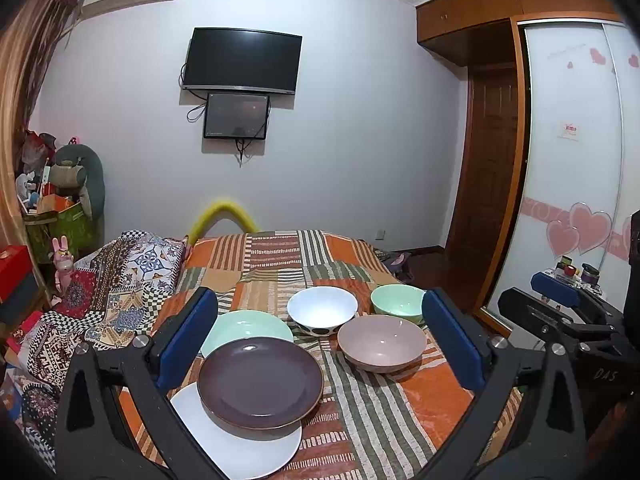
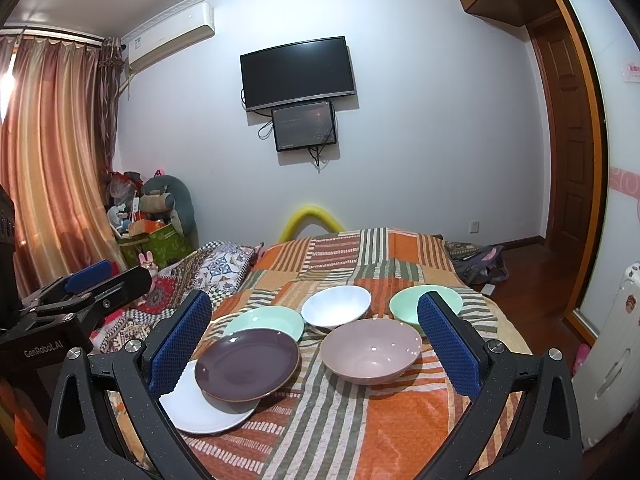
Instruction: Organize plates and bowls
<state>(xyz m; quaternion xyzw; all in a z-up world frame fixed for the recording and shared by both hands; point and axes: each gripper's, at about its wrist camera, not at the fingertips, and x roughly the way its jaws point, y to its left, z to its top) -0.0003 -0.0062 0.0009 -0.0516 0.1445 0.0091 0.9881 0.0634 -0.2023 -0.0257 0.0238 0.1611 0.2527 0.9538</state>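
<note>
On the patchwork bedspread (image 1: pixel 360 420) lie three overlapping plates: a dark purple plate (image 1: pixel 260 382) (image 2: pixel 247 364) on top, a white plate (image 1: pixel 240 448) (image 2: pixel 200 410) under its near side, a mint plate (image 1: pixel 250 326) (image 2: pixel 266 320) behind. To the right stand three bowls: white (image 1: pixel 322 308) (image 2: pixel 335 305), mint green (image 1: pixel 398 300) (image 2: pixel 408 306), pinkish-grey (image 1: pixel 382 342) (image 2: pixel 371 350). My left gripper (image 1: pixel 320 340) is open and empty, held above the dishes. My right gripper (image 2: pixel 314 346) is open and empty too.
A folded patterned quilt (image 1: pixel 120 280) lies on the bed's left side. A wardrobe with sliding doors (image 1: pixel 572 160) and a wooden door (image 1: pixel 488 160) are at right. Toys and a green bag (image 2: pixel 156 240) sit in the left corner by curtains (image 2: pixel 48 160). A white radiator (image 2: pixel 616 360) stands at far right.
</note>
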